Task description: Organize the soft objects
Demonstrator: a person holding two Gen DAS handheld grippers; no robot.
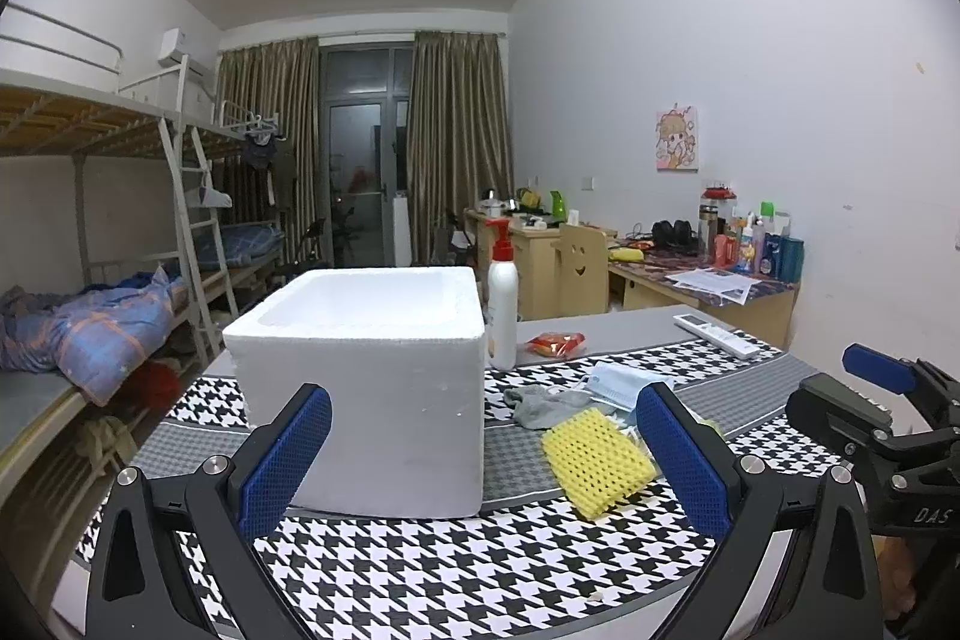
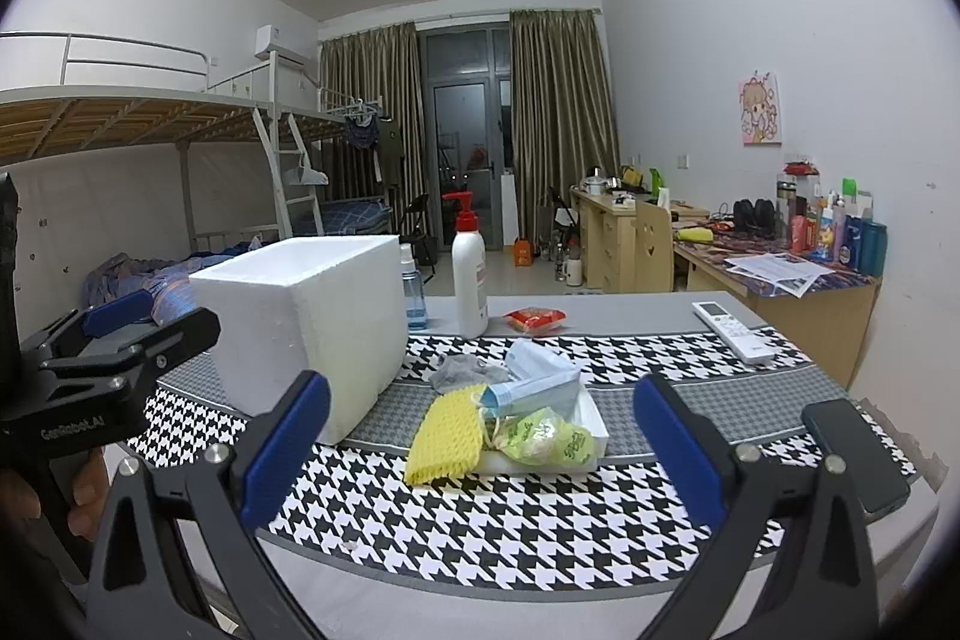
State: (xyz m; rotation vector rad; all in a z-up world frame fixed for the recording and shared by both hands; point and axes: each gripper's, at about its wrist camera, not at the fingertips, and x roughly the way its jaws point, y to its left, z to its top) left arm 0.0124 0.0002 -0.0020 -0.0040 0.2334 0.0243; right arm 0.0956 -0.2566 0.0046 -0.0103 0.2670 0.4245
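A white foam box (image 1: 372, 382) (image 2: 312, 316) stands open-topped on the houndstooth mat. To its right lies a pile of soft things: a yellow foam net (image 1: 597, 463) (image 2: 447, 433), a grey sock (image 1: 543, 403) (image 2: 462, 370), a blue face mask (image 1: 618, 385) (image 2: 534, 388) and a green-printed plastic bag (image 2: 549, 439). My left gripper (image 1: 483, 454) is open and empty, in front of the box. My right gripper (image 2: 480, 451) is open and empty, just short of the pile. Each gripper shows at the edge of the other's view (image 1: 882, 418) (image 2: 108, 358).
A white pump bottle (image 1: 502, 301) (image 2: 469, 274), a blue spray bottle (image 2: 413, 292), a red packet (image 1: 555, 343) (image 2: 534, 319) and a white remote (image 1: 717, 335) (image 2: 732, 331) lie at the table's back. A dark phone (image 2: 855, 454) lies at the right edge. Bunk beds stand left, desks right.
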